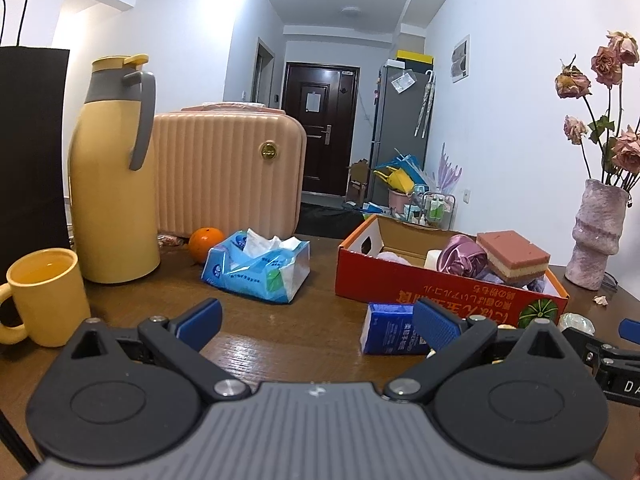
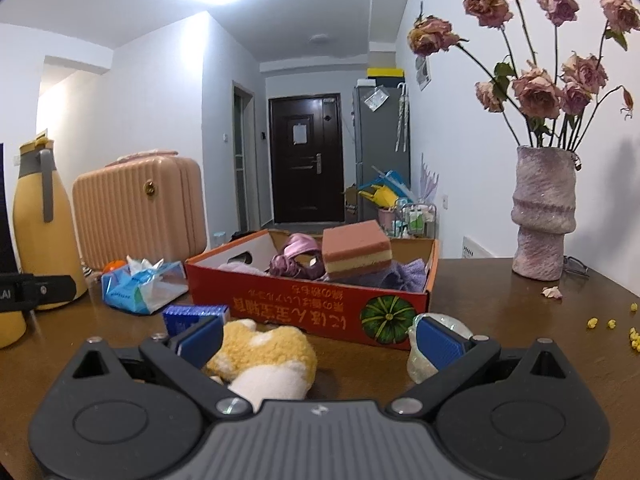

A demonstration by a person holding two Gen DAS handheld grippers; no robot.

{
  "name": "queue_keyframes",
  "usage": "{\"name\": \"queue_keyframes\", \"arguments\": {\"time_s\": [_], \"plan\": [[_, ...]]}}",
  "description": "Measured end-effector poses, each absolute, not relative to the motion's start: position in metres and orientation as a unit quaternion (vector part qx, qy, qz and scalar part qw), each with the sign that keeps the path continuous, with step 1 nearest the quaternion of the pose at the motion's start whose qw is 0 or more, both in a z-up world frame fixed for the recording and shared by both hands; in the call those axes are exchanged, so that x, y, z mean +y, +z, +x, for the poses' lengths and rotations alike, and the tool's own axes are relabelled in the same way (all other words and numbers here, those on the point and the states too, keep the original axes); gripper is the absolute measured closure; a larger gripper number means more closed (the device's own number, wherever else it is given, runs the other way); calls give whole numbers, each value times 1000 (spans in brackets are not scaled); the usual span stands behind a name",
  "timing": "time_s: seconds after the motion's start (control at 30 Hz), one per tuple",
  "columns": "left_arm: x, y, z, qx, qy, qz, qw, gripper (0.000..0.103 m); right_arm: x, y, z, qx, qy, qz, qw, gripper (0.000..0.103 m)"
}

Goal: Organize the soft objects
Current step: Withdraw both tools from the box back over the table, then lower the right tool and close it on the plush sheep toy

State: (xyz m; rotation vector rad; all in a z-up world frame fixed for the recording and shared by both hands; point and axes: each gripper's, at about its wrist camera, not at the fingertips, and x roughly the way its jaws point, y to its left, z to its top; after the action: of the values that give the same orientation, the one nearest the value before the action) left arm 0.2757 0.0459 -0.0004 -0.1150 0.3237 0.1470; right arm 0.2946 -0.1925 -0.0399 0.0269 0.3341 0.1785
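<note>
While both grippers sit low over the brown table [image 1: 280, 340], neither one has actually got hold of anything. The left gripper [image 1: 316, 320] has its blue pads spread wide with only bare wood between them; a small blue tissue pack [image 1: 390, 330] lies just beside its right pad. The right gripper [image 2: 318, 334] is spread wide too, and a fluffy yellow-and-white plush [image 2: 266, 360] lies on the table between its fingers, up against the left pad [image 2: 202, 338] but not pinched. Next to the right pad there's a clear crinkly plastic thing [image 2: 420, 364]; can't tell what it is.

The red box [image 2: 312, 308] with the pumpkin print sits right ahead of both grippers. Already in it: a pink-and-cream sponge [image 2: 356, 254] propped on top, a shiny purple cloth bundle [image 2: 294, 262], and a lilac towel [image 2: 404, 276] under the sponge. From the left view there's also something white [image 1: 434, 258] tucked in there.

Left of the box is an open blue tissue bag [image 1: 258, 268] with tissues sticking out, an orange [image 1: 205, 243] behind it, then a yellow jug [image 1: 114, 176], a yellow mug [image 1: 44, 298] and a pink ribbed case [image 1: 228, 172]. Over on the right a pinkish vase [image 2: 544, 216] holds dried roses [image 2: 536, 92], with a fallen petal [image 2: 552, 292] and yellow crumbs [image 2: 612, 324] scattered on the wood.
</note>
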Motion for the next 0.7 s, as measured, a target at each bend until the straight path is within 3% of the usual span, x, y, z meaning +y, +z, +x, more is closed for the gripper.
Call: {"name": "queue_keyframes", "arguments": {"time_s": [0.7], "plan": [[53, -6, 282, 182, 68, -62, 979, 0, -177, -51, 300, 207, 115, -15, 971, 0]]}}
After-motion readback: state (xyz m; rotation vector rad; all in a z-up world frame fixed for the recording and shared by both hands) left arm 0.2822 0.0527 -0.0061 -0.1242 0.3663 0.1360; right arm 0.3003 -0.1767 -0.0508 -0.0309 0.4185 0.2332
